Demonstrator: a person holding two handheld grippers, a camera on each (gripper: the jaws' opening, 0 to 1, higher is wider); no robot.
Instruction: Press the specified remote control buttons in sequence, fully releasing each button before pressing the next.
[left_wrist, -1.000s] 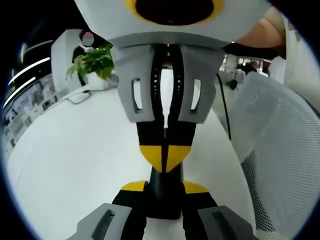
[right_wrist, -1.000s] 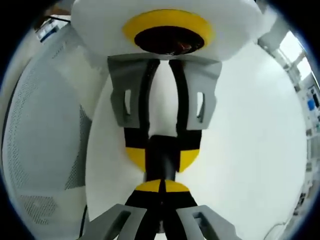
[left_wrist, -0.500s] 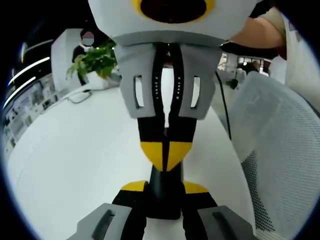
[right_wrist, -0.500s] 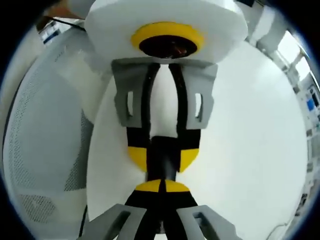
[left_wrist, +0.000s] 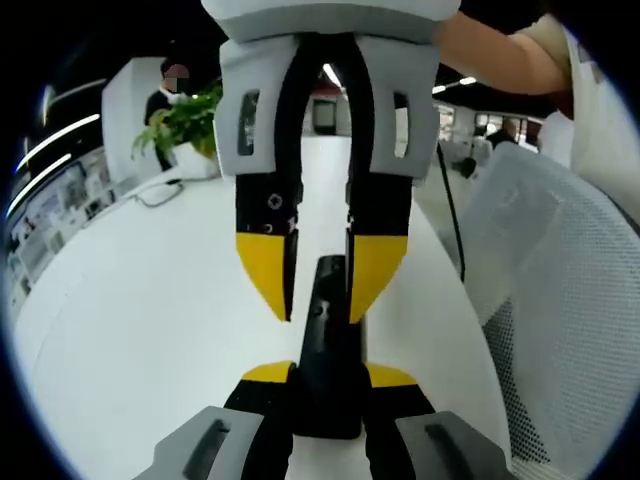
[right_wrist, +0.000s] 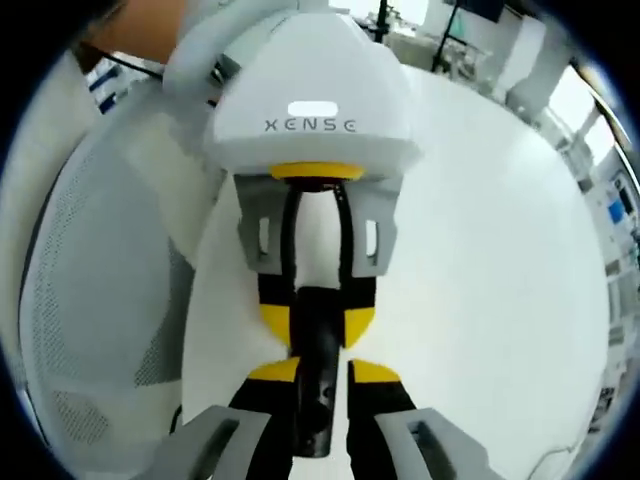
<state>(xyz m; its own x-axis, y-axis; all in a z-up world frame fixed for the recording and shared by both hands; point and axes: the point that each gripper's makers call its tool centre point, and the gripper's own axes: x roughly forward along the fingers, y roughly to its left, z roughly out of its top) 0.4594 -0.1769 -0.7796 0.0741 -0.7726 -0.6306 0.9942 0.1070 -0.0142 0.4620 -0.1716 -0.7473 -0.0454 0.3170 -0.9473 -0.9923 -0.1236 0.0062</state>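
A slim black remote control (left_wrist: 327, 350) points away from me, clamped at its near end by my left gripper (left_wrist: 328, 376), whose yellow-tipped jaws are shut on it. From the top of the left gripper view my right gripper (left_wrist: 320, 288) reaches in with its jaws open, one on each side of the remote's far end. In the right gripper view the remote (right_wrist: 316, 345) runs between my right gripper's (right_wrist: 320, 374) parted tips. The left gripper (right_wrist: 317, 320) grips it from the far side under its white housing.
A white table (left_wrist: 150, 300) lies under both grippers. A white mesh chair (left_wrist: 560, 300) stands at the right and shows as the chair (right_wrist: 90, 300) on the left. A green plant (left_wrist: 185, 120), a black cable (left_wrist: 450, 220) and a person's arm (left_wrist: 500, 60) lie beyond.
My right gripper was shut with its tips together over the remote; it has now opened and its jaws straddle the remote. The left gripper keeps its hold.
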